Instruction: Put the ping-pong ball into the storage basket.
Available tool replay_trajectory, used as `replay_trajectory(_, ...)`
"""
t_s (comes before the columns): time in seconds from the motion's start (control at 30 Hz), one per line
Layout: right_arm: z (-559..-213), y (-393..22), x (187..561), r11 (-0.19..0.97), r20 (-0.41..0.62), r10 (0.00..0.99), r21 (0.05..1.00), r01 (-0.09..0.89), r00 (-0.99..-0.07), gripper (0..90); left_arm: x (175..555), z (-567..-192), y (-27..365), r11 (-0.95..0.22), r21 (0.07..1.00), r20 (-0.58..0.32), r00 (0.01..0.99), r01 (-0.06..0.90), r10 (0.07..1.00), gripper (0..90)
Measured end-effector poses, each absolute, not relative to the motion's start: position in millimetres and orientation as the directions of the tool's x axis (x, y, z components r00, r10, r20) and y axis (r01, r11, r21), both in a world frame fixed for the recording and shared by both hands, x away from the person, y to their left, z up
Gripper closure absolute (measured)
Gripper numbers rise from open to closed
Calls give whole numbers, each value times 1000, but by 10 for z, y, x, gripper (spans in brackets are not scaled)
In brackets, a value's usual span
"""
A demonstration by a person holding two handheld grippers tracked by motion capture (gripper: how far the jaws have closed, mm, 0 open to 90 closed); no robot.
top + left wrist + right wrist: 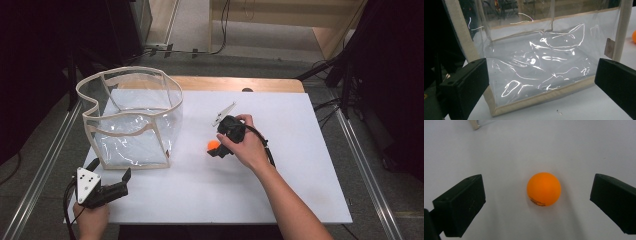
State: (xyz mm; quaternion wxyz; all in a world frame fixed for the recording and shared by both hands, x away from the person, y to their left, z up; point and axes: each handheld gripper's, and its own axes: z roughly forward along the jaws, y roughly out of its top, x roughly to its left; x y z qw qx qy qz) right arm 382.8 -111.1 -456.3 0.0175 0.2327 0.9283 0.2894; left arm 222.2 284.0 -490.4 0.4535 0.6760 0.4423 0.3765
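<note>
Going left to right: the left gripper [118,186] sits at the near-left corner of the white table [300,150], jaws spread wide and holding nothing, aimed at the clear plastic bag [132,120] with the beige trim. The bag stands open-topped just beyond it and looks empty so far. Further right, the right gripper [216,148] is down over the orange ping-pong ball [213,145], which rests on the table right of the bag, apart from it.

So progress-wise, looks like barely started: the ball isn't grabbed yet, and picking it up and dropping it in the bag is all still to do, if that's the plan.

The right gripper view is what settles it: the ball [544,189] sits between two wide-open jaws, touching neither, with small print on its lower side. From the high view the person's hand hides most of that. The left gripper view gives the bag's [544,70] crinkly front wall up close and a sliver of the ball [634,36] at the right edge.
</note>
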Motion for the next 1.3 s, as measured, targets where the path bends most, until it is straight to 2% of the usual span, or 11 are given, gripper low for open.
replay_trajectory(0.67, -4690, -1014, 3890, 768, 111, 453, 456, 450, -885, 0, 2221, -4904, 2841, -199, 946, 109, 326, 257, 939, 0)
replay_trajectory(0.77, -4713, -1005, 3902, 772, 101, 459, 446, 452, -883, 95, 2223, -4904, 2841, -198, 946, 108, 326, 256, 939, 0)
replay_trajectory(1.13, -4778, -953, 3925, 783, 106, 459, 422, 457, -882, 114, 2224, -4904, 2842, -194, 947, 105, 325, 256, 940, 0)
replay_trajectory(1.3, -4797, -937, 3932, 792, 106, 458, 403, 459, -883, 192, 2225, -4905, 2842, -193, 947, 104, 326, 255, 940, 0)
